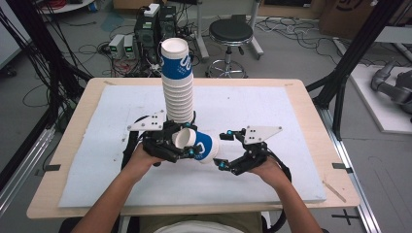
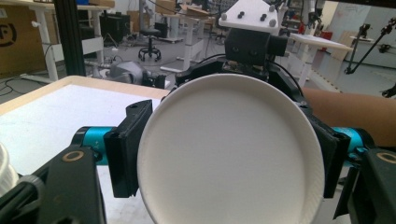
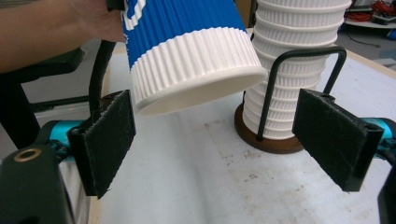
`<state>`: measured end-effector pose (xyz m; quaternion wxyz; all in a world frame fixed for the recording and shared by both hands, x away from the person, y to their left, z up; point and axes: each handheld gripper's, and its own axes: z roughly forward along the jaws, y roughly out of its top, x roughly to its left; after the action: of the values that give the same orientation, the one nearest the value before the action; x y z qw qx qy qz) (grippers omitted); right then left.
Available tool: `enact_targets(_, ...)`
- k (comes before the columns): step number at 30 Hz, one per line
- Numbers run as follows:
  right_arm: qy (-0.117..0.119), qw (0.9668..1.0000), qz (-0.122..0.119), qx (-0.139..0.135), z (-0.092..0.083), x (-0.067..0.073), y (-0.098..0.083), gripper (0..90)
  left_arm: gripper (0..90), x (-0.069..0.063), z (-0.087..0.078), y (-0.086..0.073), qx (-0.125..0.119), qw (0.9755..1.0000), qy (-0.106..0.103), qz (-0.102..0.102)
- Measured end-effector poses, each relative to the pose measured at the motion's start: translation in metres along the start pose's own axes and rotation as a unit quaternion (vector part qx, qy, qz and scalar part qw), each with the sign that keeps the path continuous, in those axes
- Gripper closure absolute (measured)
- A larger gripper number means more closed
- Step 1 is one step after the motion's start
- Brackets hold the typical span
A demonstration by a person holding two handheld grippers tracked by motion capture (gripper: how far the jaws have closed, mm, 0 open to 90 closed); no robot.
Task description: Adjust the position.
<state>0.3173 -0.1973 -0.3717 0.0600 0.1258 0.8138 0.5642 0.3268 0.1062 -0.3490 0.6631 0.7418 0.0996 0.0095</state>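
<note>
1. Looking down from the high view: the left gripper is clamped on a single blue-and-white paper cup. The cup lies tipped on its side above the white mat, long axis roughly level, open mouth toward the left hand, base toward the right gripper. The right gripper's jaws stand wide apart just beside the base, holding nothing. Behind, the cup stack rises tall and leans slightly.
2. Left gripper view: both pads press the cup's rim, its empty white inside facing the camera.
3. Right gripper view: the cup's ribbed base hangs over the open jaws, untouched; the stack sits nested in a wire holder on a brown disc.
</note>
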Motion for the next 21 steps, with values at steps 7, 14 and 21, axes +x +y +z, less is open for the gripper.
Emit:
enact_targets(7,0.021,0.9997,-0.002,-0.010,0.002,0.002,0.000,13.4,28.4,-0.003,0.011,-0.006,0.017,0.9998,-0.008,0.006)
enact_targets(14,0.033,0.9994,-0.007,-0.011,0.010,0.006,-0.001,13.0,28.4,-0.010,0.020,-0.007,0.014,0.9996,-0.020,0.013)
enact_targets(21,0.046,0.9989,-0.011,-0.001,0.022,0.011,-0.004,12.9,28.5,-0.013,0.023,-0.007,0.007,0.9995,-0.029,0.012)
